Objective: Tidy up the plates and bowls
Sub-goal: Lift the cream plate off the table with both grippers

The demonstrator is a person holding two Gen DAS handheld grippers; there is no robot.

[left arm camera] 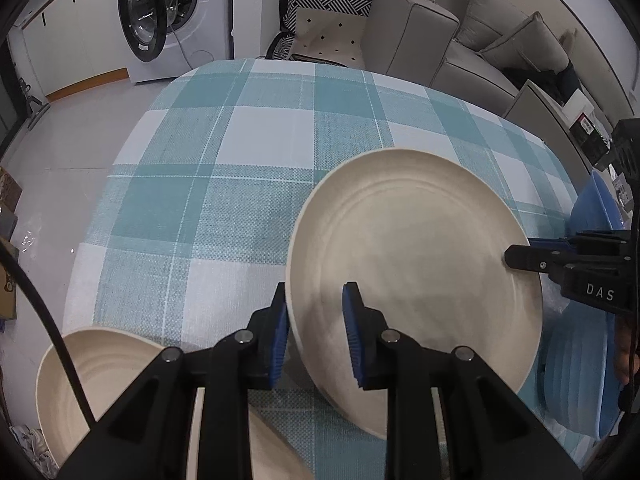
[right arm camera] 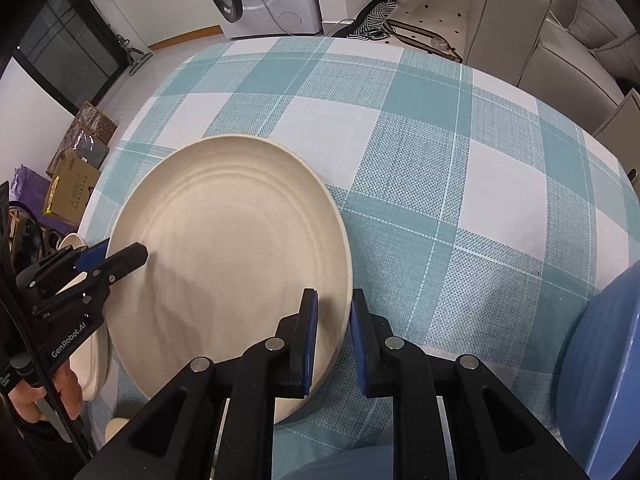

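Note:
A large cream plate (left arm camera: 416, 264) is held above the checked table, tilted; it also shows in the right wrist view (right arm camera: 232, 256). My left gripper (left arm camera: 316, 336) is shut on the plate's left rim. My right gripper (right arm camera: 334, 340) is shut on its right rim, and it shows in the left wrist view (left arm camera: 520, 256) at the plate's far edge. A cream bowl (left arm camera: 104, 372) sits at the near left. Blue plates (left arm camera: 576, 376) lie stacked at the right, under the cream plate's edge; a blue dish (right arm camera: 604, 368) shows at the right.
The table (left arm camera: 248, 152) has a teal and white checked cloth. A washing machine (left arm camera: 168, 12) with its door open stands beyond it, with a grey sofa (left arm camera: 500, 40) to the right. Cardboard boxes (right arm camera: 76, 168) lie on the floor at the left.

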